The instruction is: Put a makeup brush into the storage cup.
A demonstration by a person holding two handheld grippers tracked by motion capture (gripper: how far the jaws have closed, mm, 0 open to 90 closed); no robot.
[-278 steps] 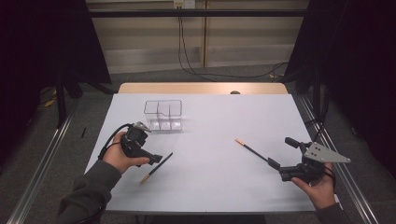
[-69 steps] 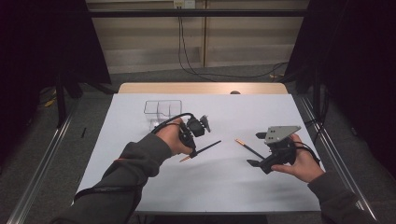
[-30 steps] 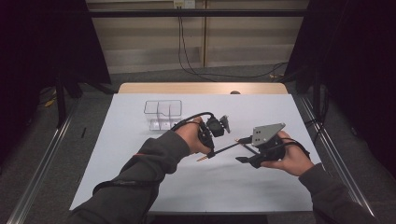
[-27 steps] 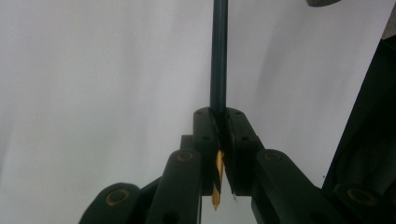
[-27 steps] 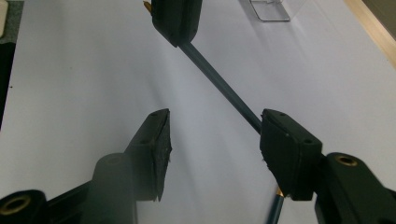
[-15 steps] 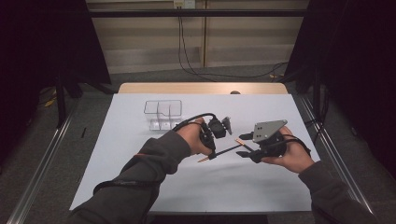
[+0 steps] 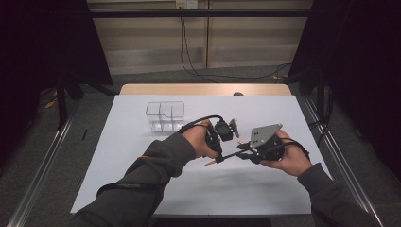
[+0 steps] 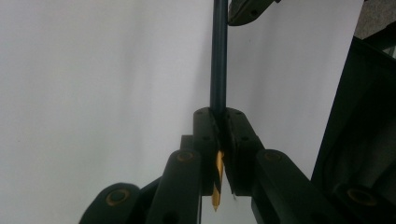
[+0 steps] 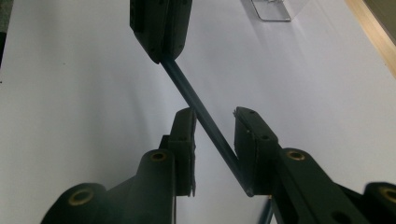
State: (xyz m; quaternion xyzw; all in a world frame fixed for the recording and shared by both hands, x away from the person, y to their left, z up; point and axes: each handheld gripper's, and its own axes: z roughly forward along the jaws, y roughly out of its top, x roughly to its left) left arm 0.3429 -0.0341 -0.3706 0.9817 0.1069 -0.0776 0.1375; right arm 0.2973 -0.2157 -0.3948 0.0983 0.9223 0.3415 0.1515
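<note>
Left gripper point(image 8: 219, 140) clamped on dark slim pencil point(image 8: 218, 70), mid-table; right gripper point(image 9: 212, 140) jaws just closing round it, not gripping; handover unfinished, clear organiser point(image 7: 164, 115) unfilled.

In the high view, the dark pencil point(image 7: 226, 156) is too thin to follow between the two hands; the person's left hand point(image 7: 201, 140) covers much of the left tool point(image 7: 218, 152), and the grey plate hides the body of the right tool point(image 7: 243, 153). In the left tool view, the top edge cuts the pencil point(image 8: 218, 56) off, and the tool point(image 8: 222, 128) hides where its yellow-black end begins. In the right tool view, the pencil's lower end point(image 9: 205, 116) goes behind one jaw, so contact with the pads cannot be told. The clear organizer point(image 9: 273, 9) is cut by the top edge.
</note>
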